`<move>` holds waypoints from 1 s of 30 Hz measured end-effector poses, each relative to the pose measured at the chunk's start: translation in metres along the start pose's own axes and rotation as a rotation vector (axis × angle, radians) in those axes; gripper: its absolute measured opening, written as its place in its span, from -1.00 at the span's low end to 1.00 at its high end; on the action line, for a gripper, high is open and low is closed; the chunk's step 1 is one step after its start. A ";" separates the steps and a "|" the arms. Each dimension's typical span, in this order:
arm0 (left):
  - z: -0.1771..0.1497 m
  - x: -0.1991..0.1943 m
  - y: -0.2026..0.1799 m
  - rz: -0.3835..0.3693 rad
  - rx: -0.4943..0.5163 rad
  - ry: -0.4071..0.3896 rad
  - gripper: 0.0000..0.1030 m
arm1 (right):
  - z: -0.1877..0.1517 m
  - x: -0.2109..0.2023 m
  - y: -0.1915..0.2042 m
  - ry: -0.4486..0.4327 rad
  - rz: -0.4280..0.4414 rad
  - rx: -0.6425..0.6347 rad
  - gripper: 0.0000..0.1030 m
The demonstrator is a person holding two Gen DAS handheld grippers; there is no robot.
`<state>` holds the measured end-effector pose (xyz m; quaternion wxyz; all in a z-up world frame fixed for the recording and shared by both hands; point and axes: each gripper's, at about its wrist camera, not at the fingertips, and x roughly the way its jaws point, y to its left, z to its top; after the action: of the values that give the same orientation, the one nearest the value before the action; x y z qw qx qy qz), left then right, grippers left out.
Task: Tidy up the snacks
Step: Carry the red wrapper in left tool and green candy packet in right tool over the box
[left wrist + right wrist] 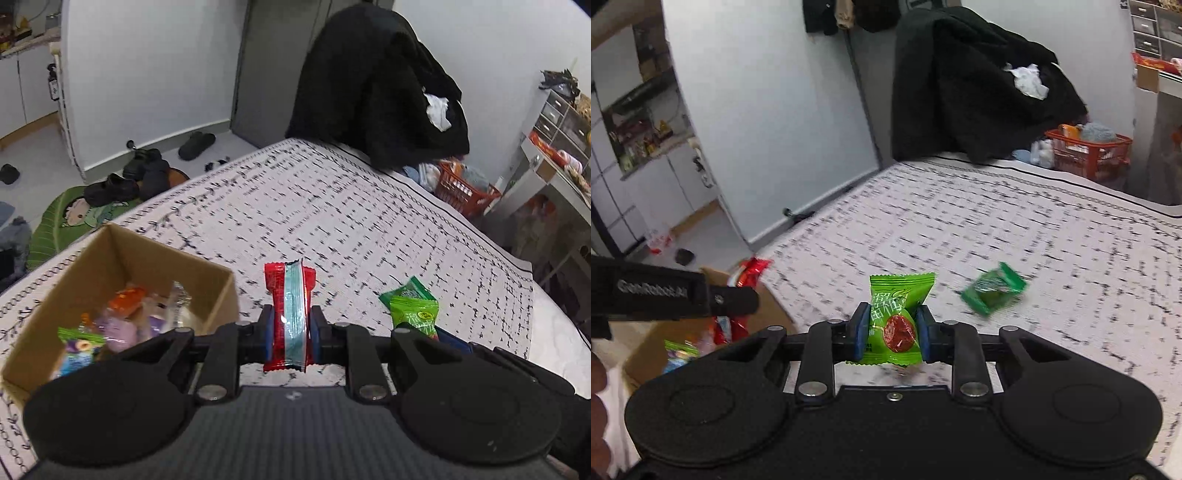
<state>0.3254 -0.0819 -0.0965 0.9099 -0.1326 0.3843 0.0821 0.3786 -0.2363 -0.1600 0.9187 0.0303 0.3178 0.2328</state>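
My left gripper (290, 326) is shut on a red snack packet with a silver-blue seam (290, 314), held above the bed to the right of a cardboard box (218, 291) that holds several snacks. My right gripper (892, 328) is shut on a light green snack packet with a red fruit picture (897, 317); it also shows in the left wrist view (415, 314). A dark green packet (993, 290) lies on the bedspread to the right of it and shows in the left wrist view (408, 291). The left gripper (731, 301) shows at the left of the right wrist view, over the box (775, 306).
The patterned bedspread (332, 206) covers the bed. A black coat (376, 85) hangs at the far end. An orange basket (465, 192) stands beyond the bed's right side. Shoes (140, 173) and a green mat lie on the floor at left.
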 end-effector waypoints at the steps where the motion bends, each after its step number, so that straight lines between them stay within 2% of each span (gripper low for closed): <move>1: 0.001 -0.003 0.003 0.005 -0.005 -0.005 -0.63 | 0.001 -0.003 0.006 -0.011 0.004 -0.017 -0.50; 8: 0.001 -0.022 0.029 0.048 -0.041 -0.030 -0.63 | 0.007 -0.013 0.033 -0.051 0.004 -0.061 -0.50; 14: 0.001 -0.036 0.051 0.075 -0.065 -0.043 -0.63 | 0.009 -0.017 0.051 -0.065 0.042 -0.052 -0.50; 30: -0.001 -0.044 0.109 0.116 -0.146 -0.044 -0.63 | 0.008 -0.003 0.101 -0.044 0.104 -0.114 -0.50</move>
<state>0.2666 0.0196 -0.0845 0.8998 -0.1741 0.3643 0.1655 0.3397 -0.1469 -0.1312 0.9123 -0.0006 0.2817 0.2973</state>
